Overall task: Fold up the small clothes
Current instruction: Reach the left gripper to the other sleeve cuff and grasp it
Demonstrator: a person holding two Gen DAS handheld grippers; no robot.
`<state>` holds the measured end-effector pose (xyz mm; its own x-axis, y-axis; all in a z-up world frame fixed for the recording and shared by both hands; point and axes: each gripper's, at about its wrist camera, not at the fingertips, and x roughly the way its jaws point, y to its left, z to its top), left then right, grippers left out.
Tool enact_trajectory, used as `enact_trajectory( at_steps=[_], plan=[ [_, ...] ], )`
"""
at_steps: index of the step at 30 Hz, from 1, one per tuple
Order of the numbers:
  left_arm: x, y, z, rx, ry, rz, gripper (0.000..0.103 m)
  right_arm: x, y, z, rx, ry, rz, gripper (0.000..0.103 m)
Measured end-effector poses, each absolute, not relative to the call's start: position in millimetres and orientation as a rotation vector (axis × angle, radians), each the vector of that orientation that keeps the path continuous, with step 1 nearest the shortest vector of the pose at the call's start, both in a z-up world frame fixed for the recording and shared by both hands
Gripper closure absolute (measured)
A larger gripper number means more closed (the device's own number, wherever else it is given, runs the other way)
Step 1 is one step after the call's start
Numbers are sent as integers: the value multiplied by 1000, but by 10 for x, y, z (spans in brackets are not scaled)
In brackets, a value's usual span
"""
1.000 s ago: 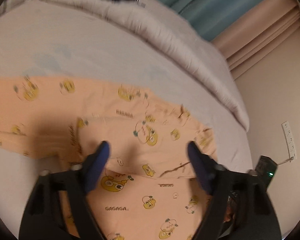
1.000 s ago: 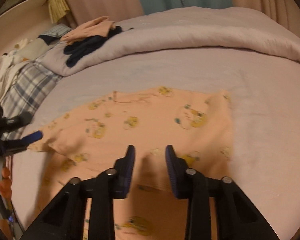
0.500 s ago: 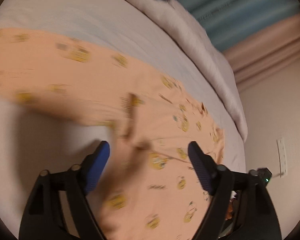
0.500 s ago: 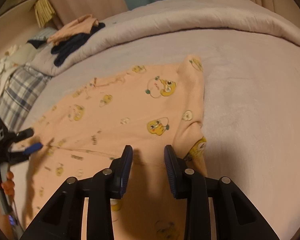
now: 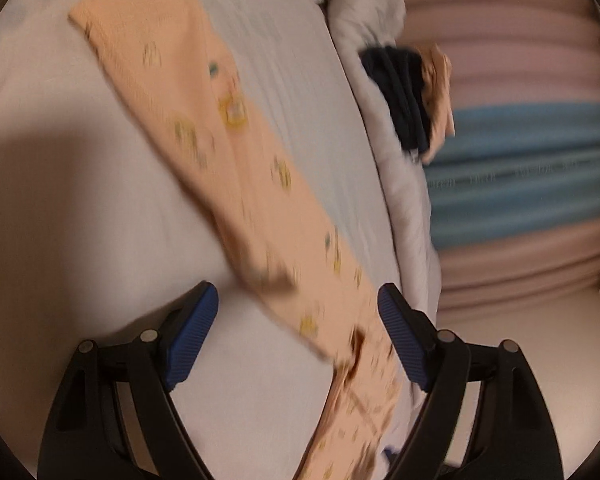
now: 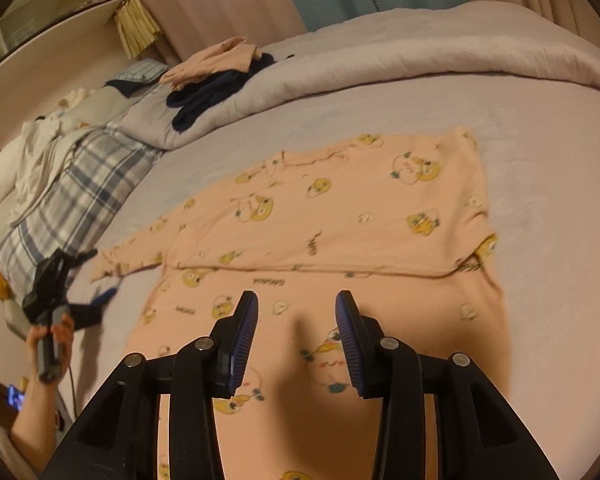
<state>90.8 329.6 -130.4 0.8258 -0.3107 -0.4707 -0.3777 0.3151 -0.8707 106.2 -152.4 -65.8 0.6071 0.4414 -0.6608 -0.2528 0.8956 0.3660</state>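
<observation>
A peach long-sleeved top (image 6: 340,216) printed with yellow cartoon ducks lies flat on the pale bed sheet (image 6: 560,184), with a straight fold line across its middle. In the left wrist view its sleeve (image 5: 228,148) runs diagonally away, blurred. My left gripper (image 5: 298,320) is open wide just above the sleeve's near end, with nothing gripped. It also shows at the sleeve cuff in the right wrist view, as the left gripper (image 6: 94,276) held by a hand (image 6: 52,340). My right gripper (image 6: 296,332) hovers over the top's near half, its jaws opening with nothing pinched between them.
A rolled pale duvet (image 6: 380,56) runs along the far side of the bed and carries dark navy clothes (image 6: 208,96) and a folded peach garment (image 6: 216,60). A plaid pillow (image 6: 72,184) and white laundry (image 6: 32,160) lie at the left. Curtains (image 5: 520,184) hang behind.
My left gripper swung off the top's body to its sleeve, rolled, and opened wider. My right gripper drew back toward the near half and its jaws spread a little.
</observation>
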Motion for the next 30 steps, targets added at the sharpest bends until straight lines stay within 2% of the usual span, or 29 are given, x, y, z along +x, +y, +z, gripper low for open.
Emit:
enact_trajectory(
  at_steps=[10, 13, 14, 15, 16, 18, 19, 20, 30],
  plan=[
    [1001, 4041, -1269, -1324, 533, 251, 21, 1081, -1389, -685, 209, 848, 390, 63],
    [1023, 4110, -1282, -1327, 525, 280, 27, 1080, -1356, -697, 201, 851, 391, 63],
    [1027, 4124, -1286, -1325, 529, 294, 37, 1080, -1349, -699, 200, 852, 392, 63],
    [1011, 4135, -1302, -1323, 537, 314, 50, 1075, -1345, -699, 198, 852, 391, 63],
    [997, 4147, -1334, -1320, 549, 334, 58, 1076, -1344, -699, 197, 852, 391, 63],
    [1001, 4169, -1393, -1307, 584, 359, 89, 1076, -1337, -696, 195, 850, 396, 63],
    [1030, 4181, -1422, -1304, 602, 373, 96, 1077, -1334, -698, 194, 851, 397, 63],
    [997, 4199, -1452, -1317, 605, 370, 99, 1080, -1334, -701, 194, 852, 397, 63],
    [889, 4166, -1275, -1296, 588, 336, 100, 1039, -1331, -572, 198, 831, 413, 63]
  ],
)
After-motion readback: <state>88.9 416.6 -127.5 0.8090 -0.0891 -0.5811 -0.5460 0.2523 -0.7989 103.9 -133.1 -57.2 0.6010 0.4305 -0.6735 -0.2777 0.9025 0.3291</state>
